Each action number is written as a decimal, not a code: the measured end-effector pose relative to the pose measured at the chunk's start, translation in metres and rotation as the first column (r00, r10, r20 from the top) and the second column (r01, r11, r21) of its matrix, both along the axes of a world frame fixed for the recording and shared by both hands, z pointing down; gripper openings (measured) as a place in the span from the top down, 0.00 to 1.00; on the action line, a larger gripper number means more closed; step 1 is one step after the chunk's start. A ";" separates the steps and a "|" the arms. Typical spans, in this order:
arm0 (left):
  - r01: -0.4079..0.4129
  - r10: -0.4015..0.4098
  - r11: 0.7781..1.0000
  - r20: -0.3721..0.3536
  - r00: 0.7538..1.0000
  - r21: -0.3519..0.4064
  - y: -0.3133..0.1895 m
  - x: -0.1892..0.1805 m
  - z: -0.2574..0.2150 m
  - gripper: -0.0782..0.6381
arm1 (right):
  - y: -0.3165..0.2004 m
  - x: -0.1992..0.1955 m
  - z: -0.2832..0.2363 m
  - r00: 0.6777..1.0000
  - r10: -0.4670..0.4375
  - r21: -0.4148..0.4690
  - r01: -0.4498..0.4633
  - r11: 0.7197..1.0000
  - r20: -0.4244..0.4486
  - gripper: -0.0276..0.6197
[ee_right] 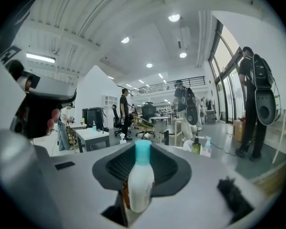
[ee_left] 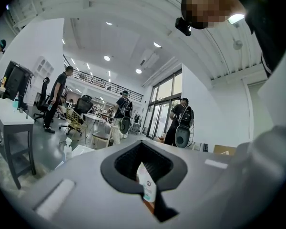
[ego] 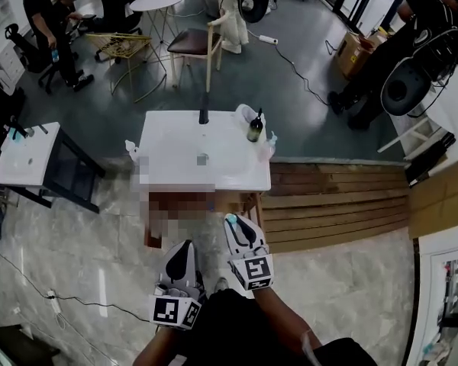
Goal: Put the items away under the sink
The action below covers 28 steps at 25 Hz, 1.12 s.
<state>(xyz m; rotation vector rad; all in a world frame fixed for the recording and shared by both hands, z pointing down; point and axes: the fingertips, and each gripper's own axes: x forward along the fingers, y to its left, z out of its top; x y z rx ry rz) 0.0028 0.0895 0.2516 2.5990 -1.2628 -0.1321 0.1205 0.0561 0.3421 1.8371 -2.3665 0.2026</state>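
Left gripper: clamped on a small white tube
Right gripper: pinching a white bottle, teal cap, upright
Where: both held up just short of the white sink counter

A: Left gripper view: white packet, print too small for me to read, btm end sunk in the slot at 6 o'clock.
B: Same in right gripper view: bottle, base hidden, label unreadable.
A: Head view: cabinet front under the sink top is mostly blurred. Dark bottle at its 2 o'clock corner is too small to ID.
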 end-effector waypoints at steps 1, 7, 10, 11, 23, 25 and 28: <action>-0.006 0.006 1.000 0.000 1.000 -0.001 0.003 0.002 -0.001 0.88 | 0.005 0.001 0.001 1.000 0.004 -0.002 -0.004 1.000 0.004 0.80; -0.046 0.046 0.999 0.013 0.999 0.007 0.005 0.001 -0.003 0.88 | 0.019 0.004 -0.003 0.999 0.038 -0.003 -0.038 0.999 0.002 0.80; -0.067 0.067 0.998 0.016 0.998 0.007 -0.002 -0.002 0.000 0.88 | 0.021 0.007 -0.004 0.998 0.066 0.004 -0.066 0.998 -0.004 0.80; -0.075 0.075 0.997 0.017 0.997 0.008 -0.005 -0.004 0.001 0.88 | 0.020 0.007 -0.005 0.997 0.078 0.007 -0.078 0.997 -0.006 0.80; -0.207 0.208 0.978 0.046 0.977 -0.011 -0.053 -0.037 0.027 0.88 | 0.000 -0.008 0.009 0.974 0.225 0.010 -0.225 0.974 -0.002 0.80; -0.213 0.213 0.977 0.051 0.976 -0.008 -0.058 -0.037 0.034 0.88 | -0.004 -0.011 0.013 0.974 0.228 0.013 -0.228 0.974 0.010 0.80; -0.207 0.207 0.978 0.053 0.977 -0.007 -0.062 -0.036 0.047 0.88 | -0.006 -0.015 0.025 0.975 0.220 0.011 -0.220 0.975 0.018 0.80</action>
